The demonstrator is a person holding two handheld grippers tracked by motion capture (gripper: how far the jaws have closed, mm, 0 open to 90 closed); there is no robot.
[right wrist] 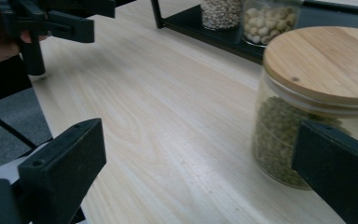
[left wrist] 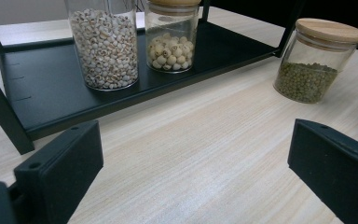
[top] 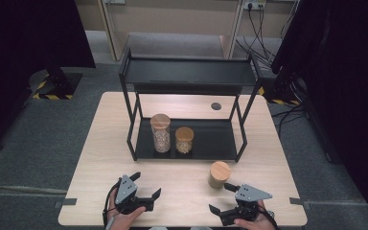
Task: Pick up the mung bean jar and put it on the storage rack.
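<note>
A person is sitting at a pale wooden table [top: 105, 158], holding a two-jaw gripper in each hand near the front edge; the left gripper [top: 146, 188] is hovering over bare tabletop with its jaws spread wide apart and nothing between them; the right gripper [top: 221, 197] is also standing wide open, gripping nothing, with one jaw lying just beside a glass jar of green beans [top: 219, 174]. That jar, capped with a round wooden lid, is standing upright on the table in front of a black metal shelf rack [top: 129, 72], near the rack's right front leg. On the rack's lower shelf, a tall jar of small pale grains [top: 160, 132] and a shorter jar of round whitish seeds [top: 184, 140] are standing side by side, both wearing wooden lids.
</note>
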